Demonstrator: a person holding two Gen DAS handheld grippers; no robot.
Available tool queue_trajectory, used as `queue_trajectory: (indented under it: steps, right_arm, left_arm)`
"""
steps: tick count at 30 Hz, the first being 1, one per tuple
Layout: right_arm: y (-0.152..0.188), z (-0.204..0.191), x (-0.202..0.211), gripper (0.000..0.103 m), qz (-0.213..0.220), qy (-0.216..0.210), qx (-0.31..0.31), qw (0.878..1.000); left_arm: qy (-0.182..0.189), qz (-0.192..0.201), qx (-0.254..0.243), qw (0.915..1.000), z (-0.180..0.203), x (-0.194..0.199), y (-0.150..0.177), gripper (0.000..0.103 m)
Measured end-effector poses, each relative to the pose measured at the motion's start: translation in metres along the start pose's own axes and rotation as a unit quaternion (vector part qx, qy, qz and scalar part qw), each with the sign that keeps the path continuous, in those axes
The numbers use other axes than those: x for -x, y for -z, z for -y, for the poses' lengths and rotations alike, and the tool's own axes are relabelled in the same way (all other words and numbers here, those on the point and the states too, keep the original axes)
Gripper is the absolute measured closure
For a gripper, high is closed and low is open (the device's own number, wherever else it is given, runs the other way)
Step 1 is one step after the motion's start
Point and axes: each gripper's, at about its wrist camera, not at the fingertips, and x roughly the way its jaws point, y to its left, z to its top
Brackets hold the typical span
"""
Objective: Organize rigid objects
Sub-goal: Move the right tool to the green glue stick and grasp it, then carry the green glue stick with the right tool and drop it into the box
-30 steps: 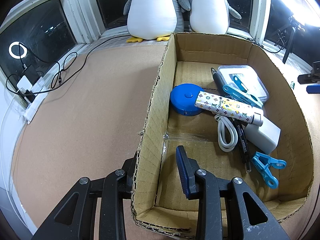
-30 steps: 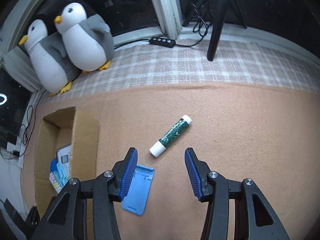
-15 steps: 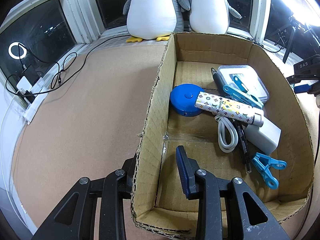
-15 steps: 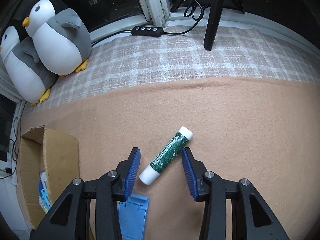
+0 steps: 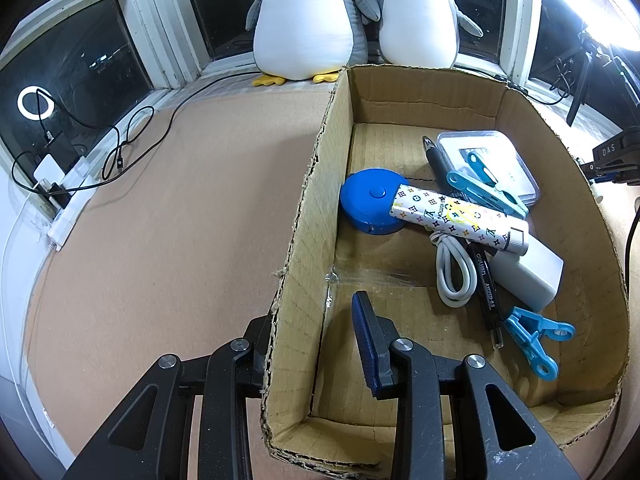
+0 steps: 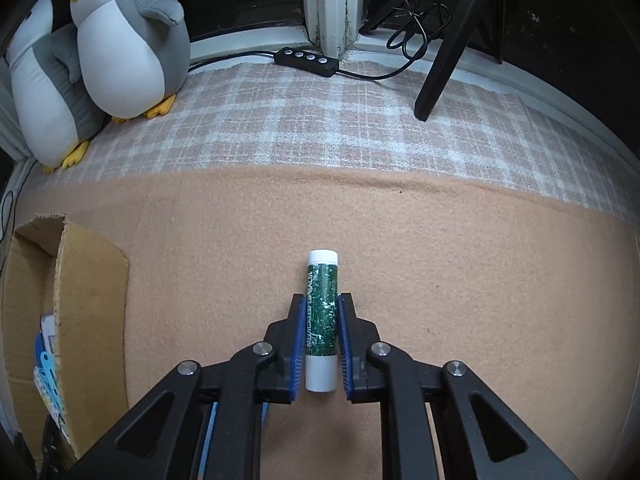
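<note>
Two pads of right gripper [image 6: 320, 344] clamped mid-length on lip balm tube [image 6: 321, 320]: light, stiff, slick, likely to roll; left gripper [image 5: 316, 344] pinching box wall [image 5: 296, 312].

- 2 plush penguins [image 5: 352, 20] side by side on window ledge, backs to dark panes
- black cables [image 5: 132, 136] looped on tan mat nr white plug [image 5: 48, 170]
- inline switch [image 6: 306, 60] w/ 4 buttons on checked cloth [image 6: 320, 120]
- black stand leg [image 6: 444, 52] leaning by window frame

The right gripper [image 6: 320, 344] came down over the green tube [image 6: 321, 322] — pads now clamped on it.
</note>
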Motion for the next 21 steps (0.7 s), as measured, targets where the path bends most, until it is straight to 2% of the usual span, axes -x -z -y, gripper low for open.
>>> queue_trajectory:
  steps: [14, 21]
  right_arm:
    - [0.011, 0.005, 0.03, 0.089, 0.023, -0.029, 0.007, 0.999]
    - [0.011, -0.026, 0.07, 0.089, 0.053, -0.072, 0.041, 0.995]
  left_arm:
    - [0.0, 0.0, 0.0, 1.0, 0.0, 0.0, 0.0, 0.069]
    - [0.0, 0.0, 0.0, 1.0, 0.0, 0.0, -0.001, 0.069]
